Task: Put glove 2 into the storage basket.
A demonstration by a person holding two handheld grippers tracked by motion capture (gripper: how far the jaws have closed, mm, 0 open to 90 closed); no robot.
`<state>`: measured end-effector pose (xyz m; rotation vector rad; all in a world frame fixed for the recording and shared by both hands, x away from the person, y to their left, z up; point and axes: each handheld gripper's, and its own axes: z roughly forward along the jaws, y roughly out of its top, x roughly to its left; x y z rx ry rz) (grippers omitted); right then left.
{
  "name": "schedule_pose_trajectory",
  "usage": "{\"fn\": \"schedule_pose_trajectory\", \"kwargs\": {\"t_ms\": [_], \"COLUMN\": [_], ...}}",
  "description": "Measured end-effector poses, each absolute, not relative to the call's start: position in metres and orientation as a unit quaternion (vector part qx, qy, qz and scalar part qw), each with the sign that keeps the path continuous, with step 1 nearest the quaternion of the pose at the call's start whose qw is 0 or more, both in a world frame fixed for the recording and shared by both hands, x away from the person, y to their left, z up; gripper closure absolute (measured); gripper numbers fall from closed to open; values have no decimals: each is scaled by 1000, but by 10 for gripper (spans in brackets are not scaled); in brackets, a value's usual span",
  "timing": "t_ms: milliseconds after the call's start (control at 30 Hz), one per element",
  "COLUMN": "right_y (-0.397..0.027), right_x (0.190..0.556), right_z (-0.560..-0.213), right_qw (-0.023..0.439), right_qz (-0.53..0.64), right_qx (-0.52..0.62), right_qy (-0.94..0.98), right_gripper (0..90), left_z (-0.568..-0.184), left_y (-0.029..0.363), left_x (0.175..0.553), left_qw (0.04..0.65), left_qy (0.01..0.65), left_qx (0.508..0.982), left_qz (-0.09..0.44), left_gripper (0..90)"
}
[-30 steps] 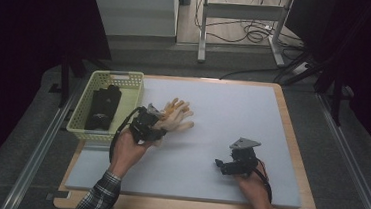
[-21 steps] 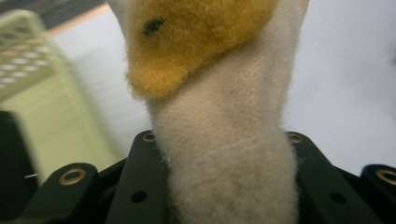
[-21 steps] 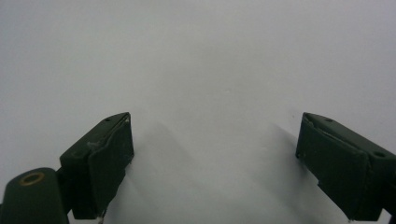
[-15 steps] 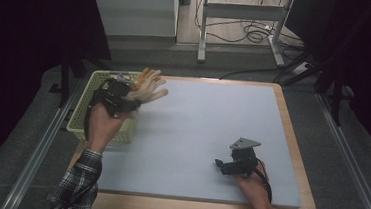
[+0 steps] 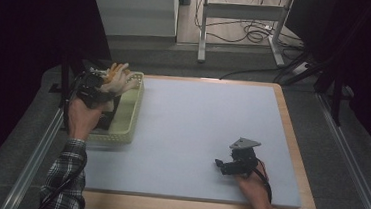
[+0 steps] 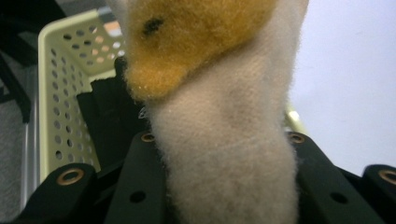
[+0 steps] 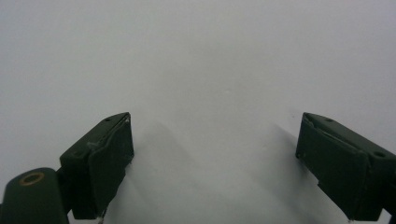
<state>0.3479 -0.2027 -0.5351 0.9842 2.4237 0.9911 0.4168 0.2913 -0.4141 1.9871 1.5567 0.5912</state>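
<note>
Since the earlier frames, left gripper [image 5: 105, 85] has carried the plush toy [image 5: 117, 78] from mid-mat over to the pale yellow perforated basket [image 5: 133, 115] at the table's left edge; right gripper [image 5: 224, 166] hasn't budged. I'm holding the plush clamped between the left jaws: in the left gripper view the cream-and-orange fabric [image 6: 224, 154] is squeezed tight between the black jaws, toy hanging over the basket's far end, above the dark item [image 5: 108, 119] already lying inside. Step in hand as I read it: drop the toy into the basket. To do it clean, I'd centre over free space inside the rim, lower until the plush is below the wall, then let go, so it can't flop out onto the blue mat [image 5: 196, 130]. Left forearm reaches forward along the basket's outer side, gripper pointing away from me. Right hand rests low on the mat near the front right, gripper pointing left, jaws spread wide with nothing between them.
</note>
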Motion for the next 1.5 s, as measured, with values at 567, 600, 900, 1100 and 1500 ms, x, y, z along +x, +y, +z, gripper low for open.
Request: {"fn": "schedule_pose_trajectory", "kwargs": {"t_ms": [567, 600, 900, 1100, 1500], "right_y": [-203, -203, -203, -203, -203], "right_x": [348, 348, 348, 348, 348], "right_z": [-535, -535, -535, -535, -535], "right_qw": [171, 171, 171, 171, 171], "right_qz": [349, 349, 350, 349, 349], "right_qx": [347, 347, 347, 347, 347], "right_qy": [853, 853, 853, 853, 853], "right_gripper": [108, 108, 108, 108, 108], "left_z": [-486, -490, -499, -471, -470], "left_y": [277, 273, 269, 281, 296], "left_x": [469, 471, 475, 460, 456], "left_qw": [208, 199, 174, 210, 192], "left_qy": [592, 591, 584, 576, 595], "left_qx": [763, 769, 785, 777, 759], "left_qz": [155, 143, 112, 145, 181], "left_gripper": [649, 644, 211, 92, 675]}}
